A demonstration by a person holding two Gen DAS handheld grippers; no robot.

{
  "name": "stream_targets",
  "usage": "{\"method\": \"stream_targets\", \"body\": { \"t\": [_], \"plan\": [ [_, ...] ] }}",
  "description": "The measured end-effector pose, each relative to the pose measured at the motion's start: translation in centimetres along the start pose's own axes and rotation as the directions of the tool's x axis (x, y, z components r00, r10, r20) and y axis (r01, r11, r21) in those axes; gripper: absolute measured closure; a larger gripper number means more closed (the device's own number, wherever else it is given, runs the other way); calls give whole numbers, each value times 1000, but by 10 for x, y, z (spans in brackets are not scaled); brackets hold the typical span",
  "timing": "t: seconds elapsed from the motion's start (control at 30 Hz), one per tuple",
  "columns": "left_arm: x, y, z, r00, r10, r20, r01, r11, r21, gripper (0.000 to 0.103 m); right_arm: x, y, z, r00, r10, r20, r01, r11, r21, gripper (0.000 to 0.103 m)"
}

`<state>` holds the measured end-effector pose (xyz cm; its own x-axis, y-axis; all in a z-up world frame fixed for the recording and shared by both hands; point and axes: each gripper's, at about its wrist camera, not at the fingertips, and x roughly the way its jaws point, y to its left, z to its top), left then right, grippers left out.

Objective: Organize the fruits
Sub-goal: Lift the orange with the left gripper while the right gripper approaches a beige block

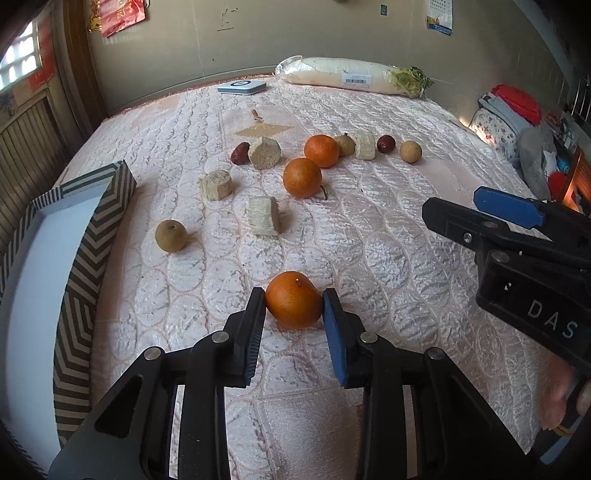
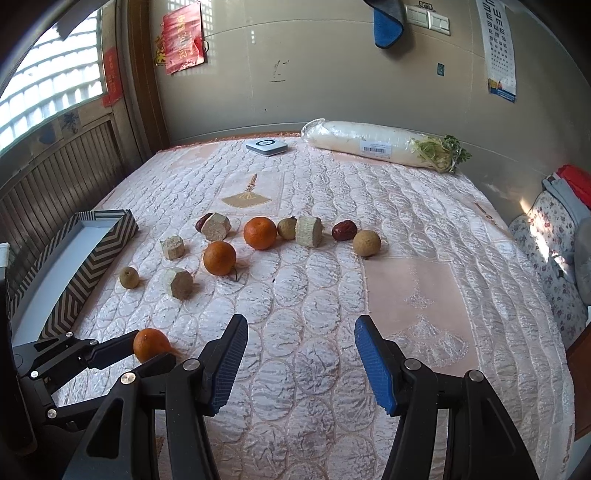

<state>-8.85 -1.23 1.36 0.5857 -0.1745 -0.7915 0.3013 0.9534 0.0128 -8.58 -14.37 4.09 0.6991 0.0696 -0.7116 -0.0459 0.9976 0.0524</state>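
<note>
A big bed (image 2: pixel 406 236) with a shiny pink quilt fills the room. Behind it is a plain wall (image 2: pixel 332 74) with a red paper hanging (image 2: pixel 183 40), a blue cloth (image 2: pixel 388 27), light switches (image 2: pixel 428 18) and an eye chart (image 2: pixel 500 48) with rows of the letter E. A window (image 2: pixel 51 81) sits on the left side.

At the far edge lies a long white radish (image 2: pixel 380 144) in clear wrap with a barcode label, and a small flat white gadget (image 2: pixel 266 146).

The left gripper (image 1: pixel 294 301) has its pads touching both sides of an orange (image 1: pixel 293 304) that rests on the quilt. Two more oranges (image 1: pixel 302 177) lie farther back, among pale cut chunks (image 1: pixel 263 216), brown round fruits (image 1: pixel 170 235) and dark red dates (image 1: pixel 386 144). A striped box (image 1: pixel 92 236) with a white inside sits just to the left.

The right gripper (image 2: pixel 301 365) hangs wide apart over bare quilt, holding nothing. Its side shows the letters "DAS".
</note>
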Motion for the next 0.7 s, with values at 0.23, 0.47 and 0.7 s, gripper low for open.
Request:
{"method": "stream_targets", "body": {
  "t": [0.23, 0.47, 0.7],
  "plan": [
    [-9, 12, 5, 999, 40, 30, -39, 999, -17, 73, 7, 16, 0, 995, 98, -16, -98, 995, -20, 44],
    [-15, 39, 9, 993, 115, 33, -113, 992, -58, 73, 21, 42, 8, 973, 229, -38, -230, 973, -32, 44],
    [-21, 71, 11, 990, 139, 29, -135, 983, -123, 73, 34, 52, 15, 971, 231, -66, -234, 971, -48, 44]
  ]
}}
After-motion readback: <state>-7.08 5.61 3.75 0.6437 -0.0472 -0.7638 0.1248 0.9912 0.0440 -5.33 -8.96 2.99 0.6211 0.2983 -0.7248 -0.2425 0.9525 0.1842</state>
